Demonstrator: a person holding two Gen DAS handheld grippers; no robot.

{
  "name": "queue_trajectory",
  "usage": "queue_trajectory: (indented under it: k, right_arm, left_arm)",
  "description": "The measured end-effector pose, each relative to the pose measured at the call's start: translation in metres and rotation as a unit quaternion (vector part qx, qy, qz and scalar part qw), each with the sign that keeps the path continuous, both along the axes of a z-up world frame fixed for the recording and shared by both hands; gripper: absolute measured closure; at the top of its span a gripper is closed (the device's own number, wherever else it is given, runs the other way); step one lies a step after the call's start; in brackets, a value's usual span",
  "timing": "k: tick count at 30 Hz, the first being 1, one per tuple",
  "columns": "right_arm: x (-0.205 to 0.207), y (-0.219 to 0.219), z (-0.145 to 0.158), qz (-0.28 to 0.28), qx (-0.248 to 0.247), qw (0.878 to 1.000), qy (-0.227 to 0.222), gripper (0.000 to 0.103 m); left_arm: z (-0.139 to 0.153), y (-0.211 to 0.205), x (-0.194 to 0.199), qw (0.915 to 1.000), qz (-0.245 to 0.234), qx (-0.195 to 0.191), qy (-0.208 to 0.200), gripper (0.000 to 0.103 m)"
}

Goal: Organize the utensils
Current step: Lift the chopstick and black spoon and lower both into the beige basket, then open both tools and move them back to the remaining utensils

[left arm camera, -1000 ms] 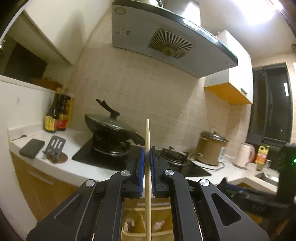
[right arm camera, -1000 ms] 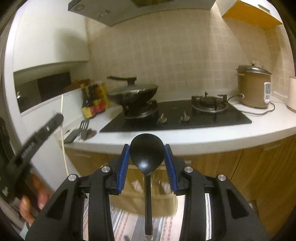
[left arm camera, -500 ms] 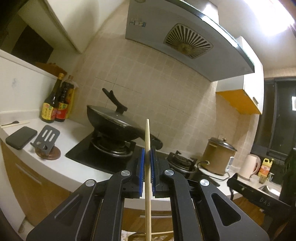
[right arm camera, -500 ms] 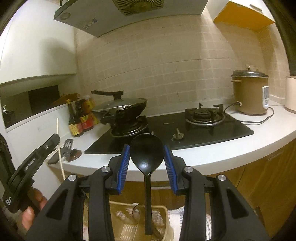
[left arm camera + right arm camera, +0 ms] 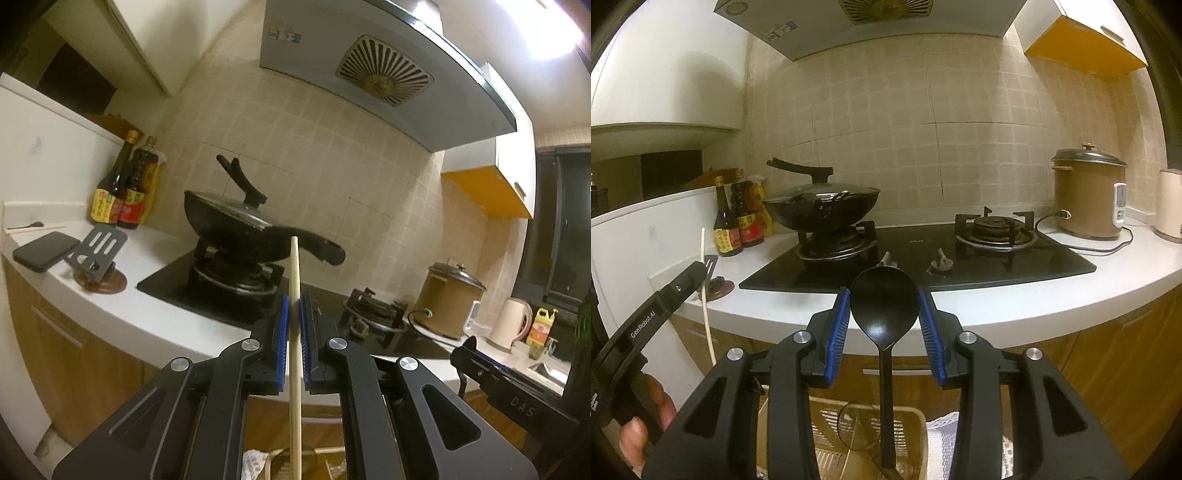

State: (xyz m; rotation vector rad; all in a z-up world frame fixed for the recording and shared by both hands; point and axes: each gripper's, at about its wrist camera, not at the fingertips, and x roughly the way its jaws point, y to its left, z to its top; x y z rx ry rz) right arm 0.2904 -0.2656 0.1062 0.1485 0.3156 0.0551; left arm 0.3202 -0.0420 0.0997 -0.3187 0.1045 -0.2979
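White counter (image 5: 1052,291) and a black hob fill the background, with a basket (image 5: 871,428) at the frame's bottom. Left gripper (image 5: 294,332) fingers pinch an upright chopstick (image 5: 295,369); right gripper (image 5: 884,325) fingers clasp a black spoon (image 5: 884,306) by its bowl. Both seem mid-carry, so next each needs a resting place, probably on the counter.

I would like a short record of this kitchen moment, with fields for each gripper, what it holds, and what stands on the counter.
left gripper: shut on a wooden chopstick, held upright
right gripper: shut on the bowl of a black spoon, handle pointing down
below the spoon: a plastic basket
stove: a covered wok on the left burner, the right burner bare
counter, left end: sauce bottles, a phone, a slotted spatula
counter, right end: a rice cooker
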Motion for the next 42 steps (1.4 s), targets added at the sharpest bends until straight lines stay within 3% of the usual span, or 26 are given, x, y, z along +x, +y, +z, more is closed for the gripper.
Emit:
queue_trajectory:
  k: [3, 5, 6, 8, 10, 17, 24, 27, 30, 34, 38, 42]
  right_arm:
    - [-0.007, 0.000, -0.004, 0.008, 0.005, 1.000, 0.005, 0.068]
    - [-0.015, -0.002, -0.006, 0.020, 0.010, 1.000, 0.016, 0.057]
    - [-0.019, -0.003, -0.006, 0.023, 0.012, 1.000, 0.016, 0.054]
    - [-0.031, -0.007, -0.005, 0.023, 0.017, 0.999, 0.016, 0.039]
    - [-0.040, -0.009, -0.004, 0.027, 0.020, 0.999, 0.020, 0.038]
    - [-0.075, -0.012, 0.000, 0.041, 0.020, 0.996, 0.077, 0.038]
    - [-0.107, -0.008, -0.011, 0.064, 0.012, 0.985, 0.163, 0.039]
    - [-0.119, -0.007, -0.018, 0.070, 0.006, 0.978, 0.195, 0.039]
    - [-0.121, -0.003, -0.031, 0.087, 0.001, 0.965, 0.246, 0.039]
    - [-0.125, 0.004, -0.055, 0.105, -0.006, 0.948, 0.301, 0.039]
    - [-0.135, 0.015, -0.076, 0.122, -0.017, 0.935, 0.332, 0.039]
    - [-0.134, 0.026, -0.094, 0.143, -0.025, 0.922, 0.359, 0.043]
  left_arm:
    - [-0.002, 0.000, -0.005, 0.9999, -0.010, 0.005, 0.005, 0.099]
    - [-0.003, 0.001, -0.010, 0.9997, -0.018, 0.011, 0.011, 0.098]
    - [-0.003, 0.001, -0.013, 0.9995, -0.024, 0.014, 0.013, 0.095]
    - [-0.001, 0.004, -0.023, 0.9992, -0.032, 0.019, 0.014, 0.084]
    - [0.000, 0.010, -0.033, 0.9992, -0.034, 0.015, 0.013, 0.076]
    - [0.007, 0.034, -0.069, 0.9966, -0.061, 0.020, 0.052, 0.076]
    - [-0.001, 0.050, -0.101, 0.9856, -0.091, 0.045, 0.135, 0.076]
    - [-0.011, 0.052, -0.114, 0.9754, -0.093, 0.068, 0.188, 0.076]
    - [-0.033, 0.052, -0.127, 0.9538, -0.100, 0.098, 0.266, 0.076]
    - [-0.068, 0.059, -0.143, 0.9244, -0.119, 0.105, 0.347, 0.076]
    - [-0.102, 0.060, -0.163, 0.9005, -0.122, 0.131, 0.396, 0.076]
    - [-0.131, 0.061, -0.175, 0.8821, -0.121, 0.145, 0.432, 0.076]
